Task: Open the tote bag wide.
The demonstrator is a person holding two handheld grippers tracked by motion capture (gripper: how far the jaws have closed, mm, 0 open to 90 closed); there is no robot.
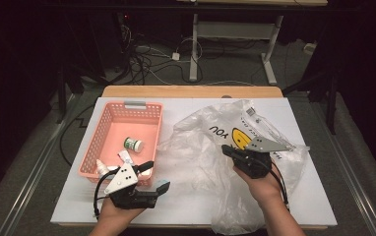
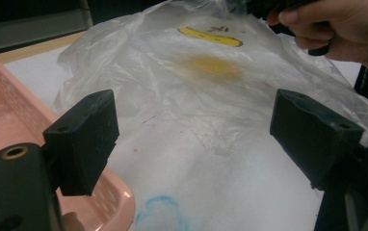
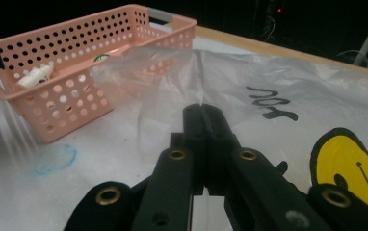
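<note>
a: how many baskets?
b: one pink basket (image 1: 97, 142), with three small items inside: one green-and-white jar (image 1: 134, 144), one small white bottle (image 1: 101, 168), one white tube (image 1: 125, 158).
a: bags?
b: one clear plastic bag (image 1: 201, 147). two grippers too.

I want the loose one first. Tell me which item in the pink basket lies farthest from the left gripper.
The small green-and-white jar, lying alone mid-basket. The white dropper bottle and the white tube lie at the near wall, right by the left gripper.

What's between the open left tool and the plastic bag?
In the left gripper view, just bare white table between the left tool and the plastic bag.
</note>
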